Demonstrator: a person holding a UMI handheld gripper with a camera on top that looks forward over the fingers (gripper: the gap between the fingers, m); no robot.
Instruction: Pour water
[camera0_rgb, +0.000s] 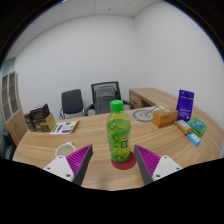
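A green bottle (119, 132) with a green cap and a yellow-green label stands upright on a round dark red coaster (122, 160) on the wooden table (105, 172). My gripper (113, 160) is open. Its two purple pads (77, 157) flank the bottle's base, with a clear gap at either side. The bottle rests on its own support, just ahead of and between the fingertips. No cup or glass shows in this view.
Beyond the bottle stand black office chairs (104, 97) against a white wall. A purple box (185, 103), a round wooden dish (163, 117) and small packages (195, 128) lie to the right. Books and a box (40, 119) sit at the left.
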